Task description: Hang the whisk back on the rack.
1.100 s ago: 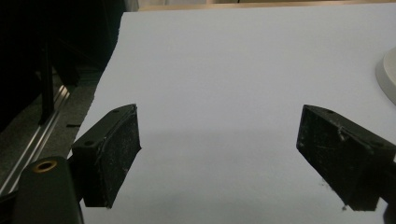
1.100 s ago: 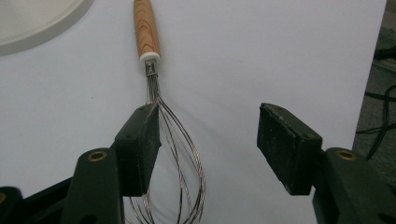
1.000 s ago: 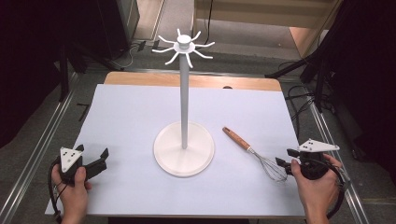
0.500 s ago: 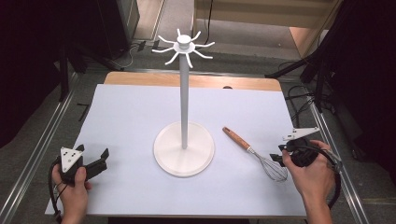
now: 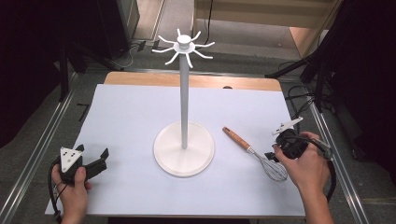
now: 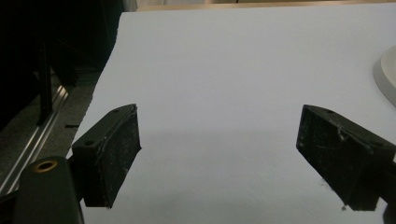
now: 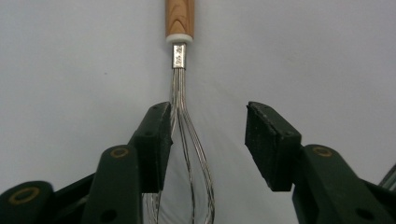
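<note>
A whisk [image 5: 247,148] with a wooden handle lies flat on the white table, right of the stand, with its wire head toward the front right. My right gripper [image 5: 279,151] is held just over that wire head. In the right gripper view its jaws [image 7: 208,140] stand open, with the whisk's wires [image 7: 180,88] running between them and partly under the left jaw. My left gripper [image 5: 100,158] rests at the table's front left, open. In the left gripper view it [image 6: 217,154] has nothing but bare table between its jaws.
A tall white stand [image 5: 184,149] with a round base, a thin pole and several hooks at its top [image 5: 183,45] stands mid-table; its base edge [image 6: 390,74] shows in the left gripper view. A wooden strip [image 5: 140,79] runs along the far edge. Metal rails flank the table.
My right gripper has moved left and forward, down over the whisk's wire head. The left gripper has barely shifted.
</note>
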Demonstrator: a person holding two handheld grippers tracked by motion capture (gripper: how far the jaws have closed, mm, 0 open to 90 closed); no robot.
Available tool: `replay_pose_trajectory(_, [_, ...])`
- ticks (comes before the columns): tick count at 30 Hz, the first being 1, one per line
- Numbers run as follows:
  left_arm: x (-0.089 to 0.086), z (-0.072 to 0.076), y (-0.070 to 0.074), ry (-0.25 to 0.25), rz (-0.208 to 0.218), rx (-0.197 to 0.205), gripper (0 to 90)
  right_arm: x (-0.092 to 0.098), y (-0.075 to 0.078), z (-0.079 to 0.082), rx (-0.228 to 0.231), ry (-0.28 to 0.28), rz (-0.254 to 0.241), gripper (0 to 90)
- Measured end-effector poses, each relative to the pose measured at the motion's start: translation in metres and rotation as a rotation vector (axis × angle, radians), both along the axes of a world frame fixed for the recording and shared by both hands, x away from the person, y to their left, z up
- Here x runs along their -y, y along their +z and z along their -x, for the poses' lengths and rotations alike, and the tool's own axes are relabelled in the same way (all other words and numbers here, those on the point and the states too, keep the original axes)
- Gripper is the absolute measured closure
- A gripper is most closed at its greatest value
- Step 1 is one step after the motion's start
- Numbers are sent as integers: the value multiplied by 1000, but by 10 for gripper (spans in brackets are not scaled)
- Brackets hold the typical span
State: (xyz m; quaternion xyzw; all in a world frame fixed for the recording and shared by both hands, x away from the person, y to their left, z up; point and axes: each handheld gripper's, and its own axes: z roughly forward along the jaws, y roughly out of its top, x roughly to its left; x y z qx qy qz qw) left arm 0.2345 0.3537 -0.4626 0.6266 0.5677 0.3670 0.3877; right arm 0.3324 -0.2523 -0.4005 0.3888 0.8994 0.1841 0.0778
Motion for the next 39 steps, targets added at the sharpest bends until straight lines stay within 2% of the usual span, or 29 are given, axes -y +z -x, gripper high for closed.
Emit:
replay_pose_trajectory(8, [0, 0, 0, -2, -1, 1, 145, -10, 3, -12, -54, 25, 22, 558])
replay_pose_trajectory(13, [0, 0, 0, -4, 1, 0, 146, -16, 2, -20, -119, 46, 23, 622])
replay_pose_trajectory(21, [0, 0, 0, -4, 1, -1, 147, -27, 2, -27, -135, 49, 51, 620])
replay_pose_trajectory(28, [0, 0, 0, -6, 0, -2, 148, -36, 3, -33, -151, 63, 46, 585])
replay_pose_trajectory(30, [0, 0, 0, -6, -3, -1, 149, -39, 4, -35, -158, 71, 57, 582])
replay_pose_trajectory(39, [0, 0, 0, -7, -3, -1, 149, -48, 1, -45, -173, 73, 58, 622])
